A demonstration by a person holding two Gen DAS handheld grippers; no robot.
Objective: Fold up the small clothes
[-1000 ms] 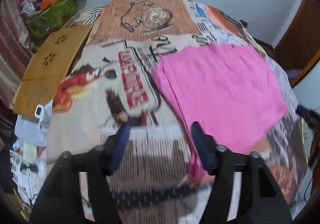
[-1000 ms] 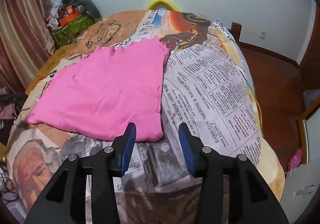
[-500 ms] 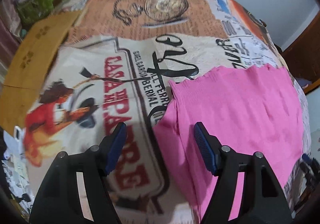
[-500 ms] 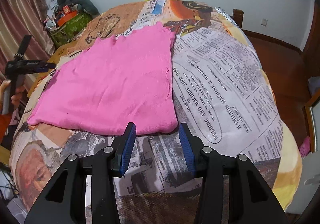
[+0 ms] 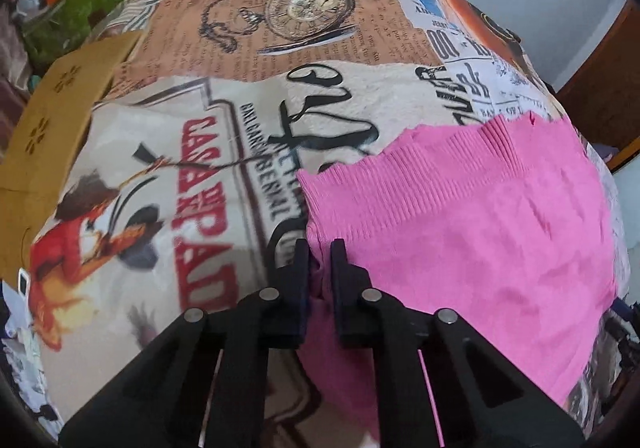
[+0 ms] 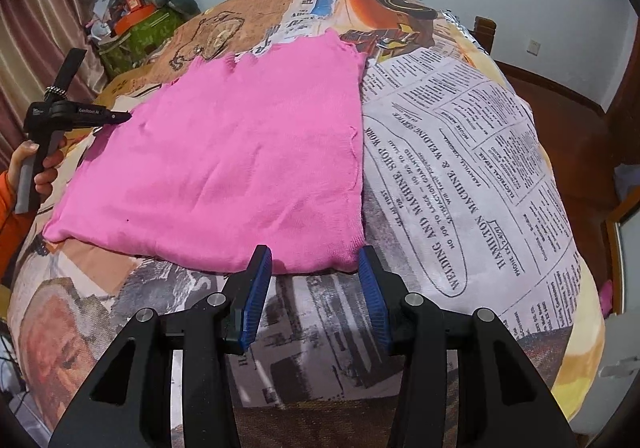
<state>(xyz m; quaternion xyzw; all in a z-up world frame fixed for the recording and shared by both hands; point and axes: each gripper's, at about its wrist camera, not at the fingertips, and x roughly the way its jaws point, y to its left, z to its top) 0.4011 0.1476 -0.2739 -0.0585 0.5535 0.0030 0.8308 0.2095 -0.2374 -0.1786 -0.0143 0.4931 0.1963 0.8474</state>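
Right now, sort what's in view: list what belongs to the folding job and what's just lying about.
Belongs to the job:
- pink knit garment
- left hand-held gripper, closing on the garment's edge
- right hand-held gripper, open at the near hem

Lying about:
- printed blanket
- green bag
- cardboard box

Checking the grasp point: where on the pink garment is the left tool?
In the left wrist view, the left tool is closing on the pink garment's left edge.

A home bedroom: a bed (image 6: pixel 480 152) under a printed blanket, curtains (image 6: pixel 44 8), wooden skirting (image 6: pixel 560 88).
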